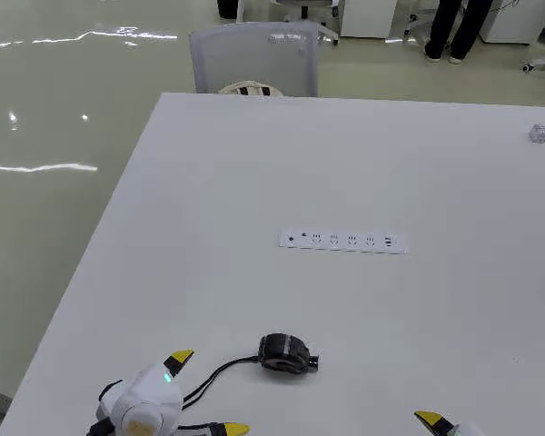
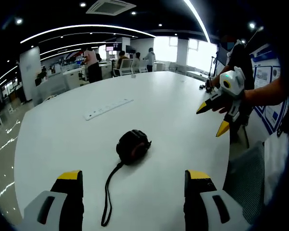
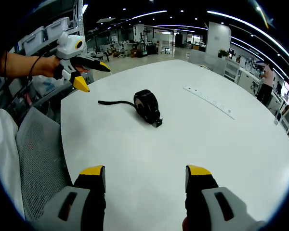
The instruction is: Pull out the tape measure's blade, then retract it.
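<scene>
The tape measure [image 1: 284, 353], a black round case, lies on the white table [image 1: 345, 154] close to its near edge, at about 6 o'clock of the tabletop in the head view. Its blade's end hook sits at the case mouth, facing 3 o'clock. A black wrist strap [image 1: 213, 377] trails from the case toward 8 o'clock and curves along the table surface.

The left gripper [image 1: 207, 392] hangs at 8 o'clock of the tape measure, near it but apart, with the strap lying under the gap between its yellow-tipped jaws. The jaws stand wide apart and grasp nothing. In the left gripper view the case lies straight ahead at 12 o'clock, between the lines of the two jaws, and the strap runs back toward the left jaw.

The right gripper [image 3: 145, 173] is well apart from the tape measure, at 4 o'clock of it in the head view, where one yellow tip shows at the bottom edge. Its jaws are spread just as wide and are empty; in its own view the case lies ahead at 12 o'clock.

A white power strip [image 1: 342, 240] lies flat in the middle of the table, at 1 o'clock of the tape measure and well beyond it. A grey chair [image 1: 254, 59] stands at the table's far edge, at 12 o'clock
</scene>
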